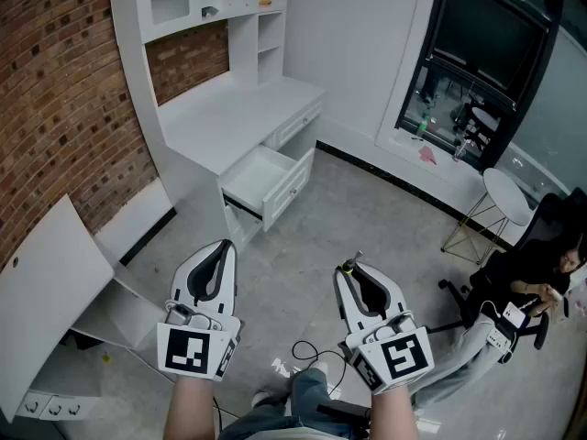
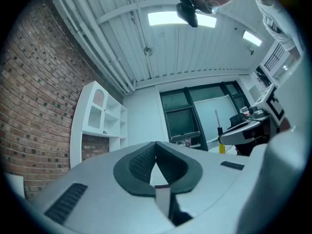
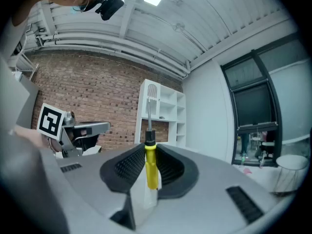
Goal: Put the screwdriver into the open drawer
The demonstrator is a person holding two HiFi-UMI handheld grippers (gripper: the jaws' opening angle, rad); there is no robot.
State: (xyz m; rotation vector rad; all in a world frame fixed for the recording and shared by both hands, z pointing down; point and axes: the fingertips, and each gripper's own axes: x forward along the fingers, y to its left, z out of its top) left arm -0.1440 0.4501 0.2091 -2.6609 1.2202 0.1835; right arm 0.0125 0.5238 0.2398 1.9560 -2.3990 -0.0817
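Observation:
A yellow-handled screwdriver (image 3: 151, 162) stands upright between the dark pads of my right gripper (image 3: 150, 147), which is shut on its handle; the black collar and thin shaft stick up past the tips. In the head view that right gripper (image 1: 351, 273) is at lower right with the screwdriver tip (image 1: 348, 266) showing at its front. My left gripper (image 1: 223, 248) is at lower left, its jaws closed together with nothing between them (image 2: 156, 152). The open white drawer (image 1: 266, 180) juts from the white desk (image 1: 229, 108) ahead, well beyond both grippers.
A brick wall (image 1: 55, 90) runs along the left with a white shelf unit (image 1: 211, 7) above the desk. A white panel (image 1: 46, 291) leans at lower left. A seated person (image 1: 532, 291) and a small round table (image 1: 504, 195) are at right. A cable (image 1: 312, 351) lies on the grey floor.

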